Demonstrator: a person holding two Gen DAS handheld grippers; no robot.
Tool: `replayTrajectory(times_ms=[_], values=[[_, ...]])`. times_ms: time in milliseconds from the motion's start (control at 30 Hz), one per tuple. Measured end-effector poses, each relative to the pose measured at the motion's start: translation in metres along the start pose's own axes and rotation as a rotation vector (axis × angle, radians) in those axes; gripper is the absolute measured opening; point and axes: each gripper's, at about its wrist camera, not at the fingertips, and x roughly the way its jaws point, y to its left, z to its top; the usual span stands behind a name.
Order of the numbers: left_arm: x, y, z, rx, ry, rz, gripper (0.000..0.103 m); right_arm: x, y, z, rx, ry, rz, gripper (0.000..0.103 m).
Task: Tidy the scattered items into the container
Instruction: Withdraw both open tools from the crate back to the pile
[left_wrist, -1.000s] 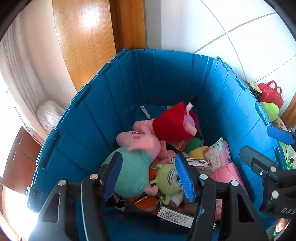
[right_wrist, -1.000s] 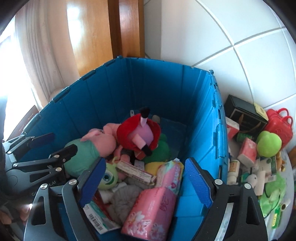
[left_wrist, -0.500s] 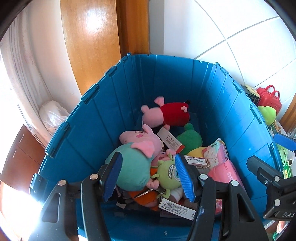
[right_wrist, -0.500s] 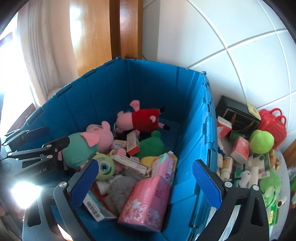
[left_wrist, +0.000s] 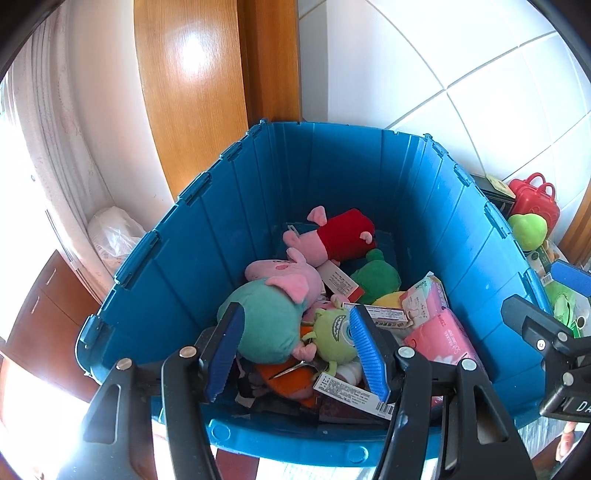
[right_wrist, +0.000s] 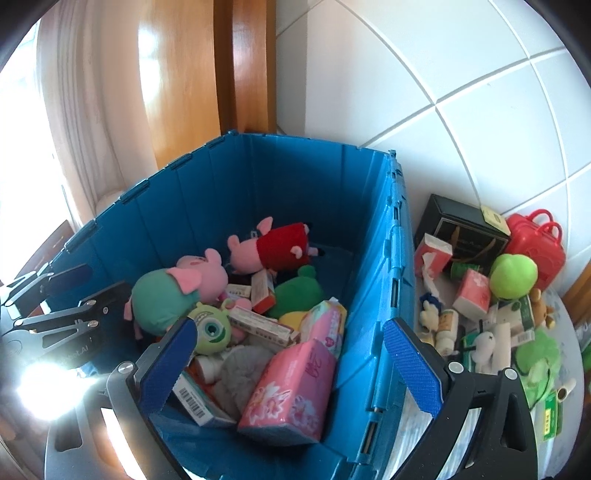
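Observation:
A blue plastic crate holds several items: a red-dressed pig plush at the back, a teal-bodied pig plush, a one-eyed green monster plush, pink tissue packs and small boxes. My left gripper is open and empty above the crate's near edge. My right gripper is open wide and empty, its jaws straddling the crate's right wall.
Scattered items lie on the surface right of the crate: a black box, a red toy case, a green plush, red tissue packs, bottles and small boxes. A wooden door frame and white tiled wall stand behind.
The red-dressed pig plush has dropped from mid-air and settled on its side at the back of the crate. Both grippers have drawn back and up; the right has opened wider.

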Motion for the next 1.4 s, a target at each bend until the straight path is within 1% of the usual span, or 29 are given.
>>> replayTrajectory(times_ms=[233, 433, 567, 767, 867, 1067, 1267, 1400], values=[[-0.002, -0.001, -0.007, 0.001, 0.023, 0.018, 0.059, -0.011, 0.000, -0.006, -0.003, -0.006, 0.008, 0.103], [-0.008, -0.003, -0.016, 0.002, 0.024, 0.005, 0.059, -0.017, 0.001, -0.014, -0.005, -0.004, 0.016, 0.103], [-0.020, -0.008, -0.020, 0.001, -0.001, -0.017, 0.059, -0.029, -0.004, -0.023, 0.011, -0.024, 0.008, 0.103], [-0.048, -0.026, -0.030, 0.017, -0.070, -0.045, 0.059, -0.056, -0.023, -0.044, 0.066, -0.083, -0.048, 0.103], [-0.058, -0.042, -0.035, 0.043, -0.090, -0.075, 0.059, -0.069, -0.039, -0.058, 0.102, -0.093, -0.087, 0.103], [-0.071, -0.088, -0.041, 0.117, -0.107, -0.165, 0.059, -0.091, -0.081, -0.087, 0.183, -0.096, -0.156, 0.103], [-0.076, -0.153, -0.047, 0.202, -0.105, -0.252, 0.059, -0.104, -0.128, -0.113, 0.253, -0.075, -0.218, 0.103], [-0.074, -0.201, -0.054, 0.235, -0.086, -0.280, 0.059, -0.109, -0.167, -0.131, 0.284, -0.062, -0.239, 0.103]])
